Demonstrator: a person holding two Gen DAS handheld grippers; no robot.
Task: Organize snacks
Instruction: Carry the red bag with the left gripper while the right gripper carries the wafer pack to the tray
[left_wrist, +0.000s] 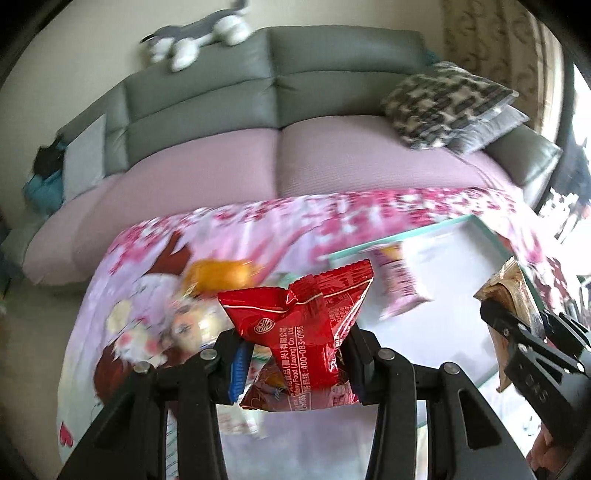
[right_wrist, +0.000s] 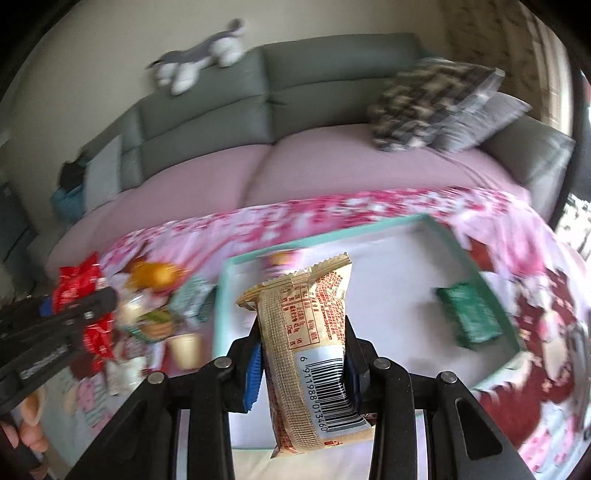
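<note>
- Left wrist view: the left gripper (left_wrist: 295, 354) is clenched on a red packet (left_wrist: 303, 328), pads pressing its sides, and holds it up above the table, short of the tray (left_wrist: 399, 247).
- In the same view the right gripper (left_wrist: 517, 325) shows at the right edge, over the tray's near right corner, gripping a beige packet (left_wrist: 509, 291).
- A pink packet (left_wrist: 400, 284) lies inside the tray, near its far left corner.
- Right wrist view: the right gripper (right_wrist: 301, 365) clamps the beige packet (right_wrist: 314, 354) upright, barcode toward the camera, above the near part of the tray (right_wrist: 221, 295).
- A green packet (right_wrist: 471, 317) lies inside the tray by its right wall.
- Left of the tray, on the pink cloth (right_wrist: 369, 206), sits a pile of loose snacks (right_wrist: 155, 302), blurred.
- The left gripper (right_wrist: 99, 299) shows left of the tray with the red packet (right_wrist: 77, 284).
- Beyond the tray stands a sofa (right_wrist: 332, 74).
</note>
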